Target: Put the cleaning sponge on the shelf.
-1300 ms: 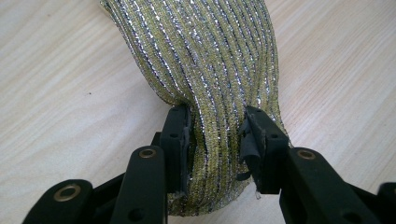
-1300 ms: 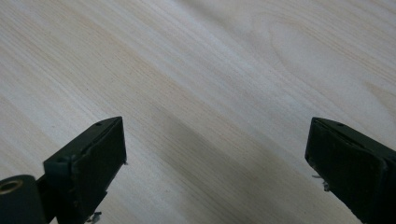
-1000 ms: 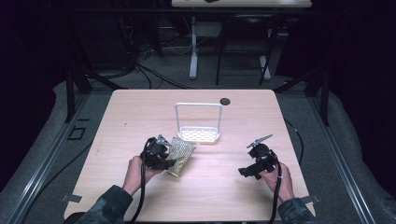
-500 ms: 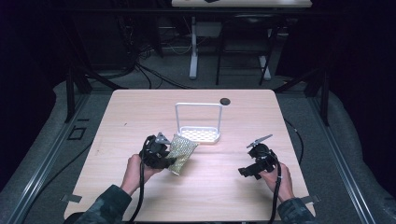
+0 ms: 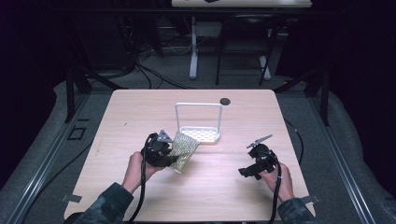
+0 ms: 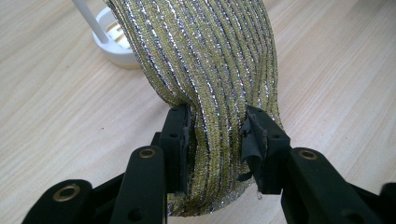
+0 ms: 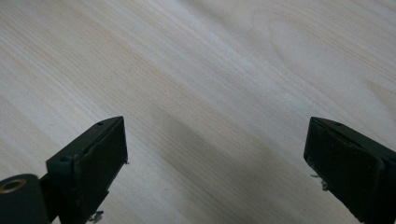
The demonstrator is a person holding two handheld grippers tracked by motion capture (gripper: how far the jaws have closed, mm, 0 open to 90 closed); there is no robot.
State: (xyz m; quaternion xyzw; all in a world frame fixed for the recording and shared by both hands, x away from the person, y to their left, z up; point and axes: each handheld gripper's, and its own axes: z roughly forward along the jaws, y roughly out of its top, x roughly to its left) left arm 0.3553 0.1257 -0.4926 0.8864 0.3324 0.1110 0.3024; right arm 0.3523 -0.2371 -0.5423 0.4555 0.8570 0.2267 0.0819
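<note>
Slippage threatens: left gripper (image 6: 215, 140), jaws pinched on glittery gold cloth (image 6: 210, 60) bunched toward the white rack (image 5: 198, 126) at one o'clock, while right gripper (image 7: 217, 163) gapes wide, empty.

Table (image 5: 140, 112): pale wood grain, matt. Cloth (image 6: 210, 70): ribbed knit, gold and silver metallic thread, glittery. White rack (image 5: 198, 134): smooth, looked plastic. Left gripper (image 6: 215, 136) pads (image 6: 256, 140) were matt black, frayed.

A glittery gold-and-silver ribbed fabric pouch (image 6: 210, 84) slopes toward the white rack (image 5: 200, 134).
</note>
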